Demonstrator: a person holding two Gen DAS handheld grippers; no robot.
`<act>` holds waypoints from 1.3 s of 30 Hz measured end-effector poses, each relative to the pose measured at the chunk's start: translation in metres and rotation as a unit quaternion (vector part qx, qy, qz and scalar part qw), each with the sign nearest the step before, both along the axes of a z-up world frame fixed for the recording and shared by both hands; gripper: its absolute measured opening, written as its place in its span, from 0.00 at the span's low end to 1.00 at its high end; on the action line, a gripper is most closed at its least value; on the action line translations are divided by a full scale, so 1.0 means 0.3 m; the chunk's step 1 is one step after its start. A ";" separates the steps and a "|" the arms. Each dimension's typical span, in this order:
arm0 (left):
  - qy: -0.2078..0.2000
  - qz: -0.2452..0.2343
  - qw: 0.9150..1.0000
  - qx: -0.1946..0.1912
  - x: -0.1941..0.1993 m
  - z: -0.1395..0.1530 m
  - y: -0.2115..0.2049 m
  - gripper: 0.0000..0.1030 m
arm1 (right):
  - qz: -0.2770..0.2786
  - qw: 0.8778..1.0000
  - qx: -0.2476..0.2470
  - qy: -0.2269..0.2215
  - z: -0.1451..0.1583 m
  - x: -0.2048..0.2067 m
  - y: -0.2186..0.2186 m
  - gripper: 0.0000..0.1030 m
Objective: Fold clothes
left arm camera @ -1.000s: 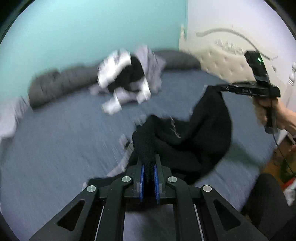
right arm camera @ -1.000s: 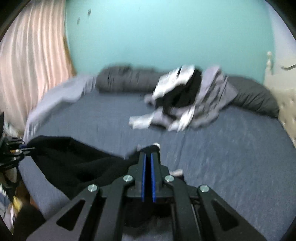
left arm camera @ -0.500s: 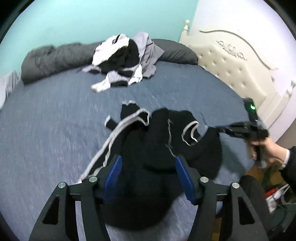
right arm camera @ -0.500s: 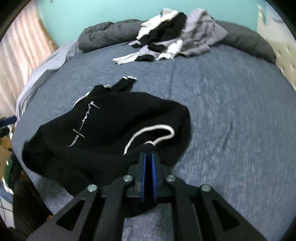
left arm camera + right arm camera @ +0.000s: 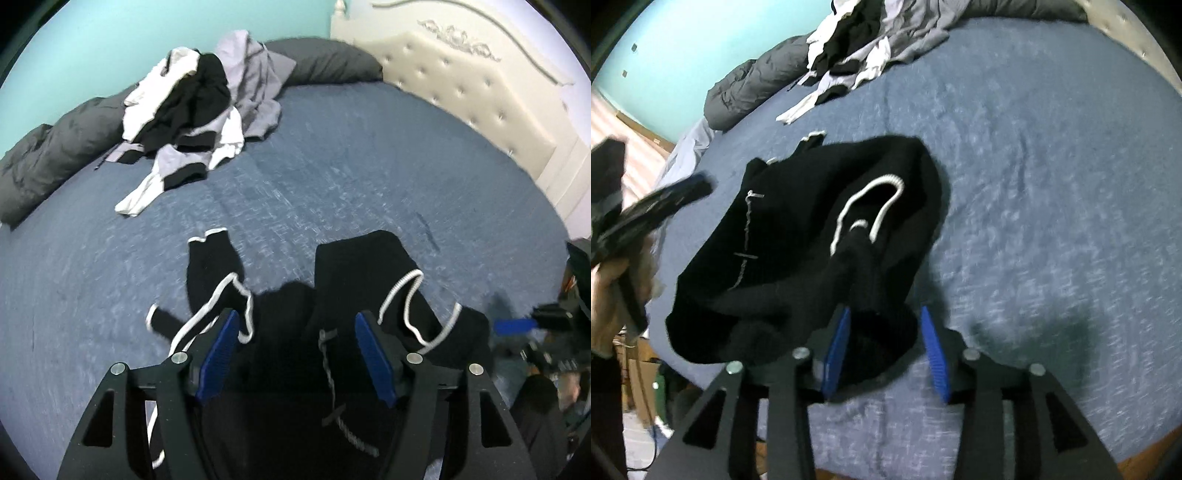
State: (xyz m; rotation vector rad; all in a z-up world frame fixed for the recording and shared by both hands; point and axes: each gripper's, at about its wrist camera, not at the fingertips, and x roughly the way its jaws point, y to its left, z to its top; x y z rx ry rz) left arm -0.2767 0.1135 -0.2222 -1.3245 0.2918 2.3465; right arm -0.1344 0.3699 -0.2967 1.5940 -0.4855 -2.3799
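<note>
Two hand-held grippers, left (image 5: pixel 297 354) and right (image 5: pixel 884 347), jaws wide, holding nothing | black hoodie (image 5: pixel 812 240) crumpled on bed (image 5: pixel 1052 184) | soft, limp, likely light | best gripped at hem or shoulders.

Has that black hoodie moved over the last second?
Yes. The black hoodie dropped from hanging between the grippers onto the blue bed, near its front edge, far from the clothes pile.

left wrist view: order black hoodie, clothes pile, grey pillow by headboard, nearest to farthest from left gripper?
1. black hoodie: directly under and between the open fingers of the left gripper.
2. clothes pile: ahead and left, mid-bed.
3. grey pillow: farthest, against the far wall beside the headboard.
</note>
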 end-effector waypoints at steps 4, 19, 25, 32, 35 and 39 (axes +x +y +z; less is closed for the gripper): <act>-0.020 -0.002 0.999 -0.029 -0.067 -0.082 0.035 0.70 | -0.004 1.000 -0.013 -0.007 -0.010 -0.013 -0.007 0.48; 0.051 -0.017 0.999 -0.010 0.013 0.034 -0.050 0.11 | 0.016 0.998 0.026 0.054 0.124 -0.125 -0.067 0.07; 0.116 0.043 0.992 0.016 0.069 0.336 -0.250 0.11 | 0.005 0.992 0.044 0.120 0.296 -0.167 -0.061 0.06; 0.197 0.097 0.974 0.048 0.220 0.721 -0.470 0.11 | 0.006 0.971 0.064 0.230 0.701 -0.217 -0.103 0.06; 0.231 0.109 0.965 0.059 0.309 0.871 -0.511 0.11 | 0.016 0.956 0.075 0.282 0.912 -0.228 -0.157 0.06; 0.270 0.118 0.954 0.059 0.436 1.024 -0.523 0.11 | 0.027 0.934 0.084 0.347 1.184 -0.209 -0.225 0.06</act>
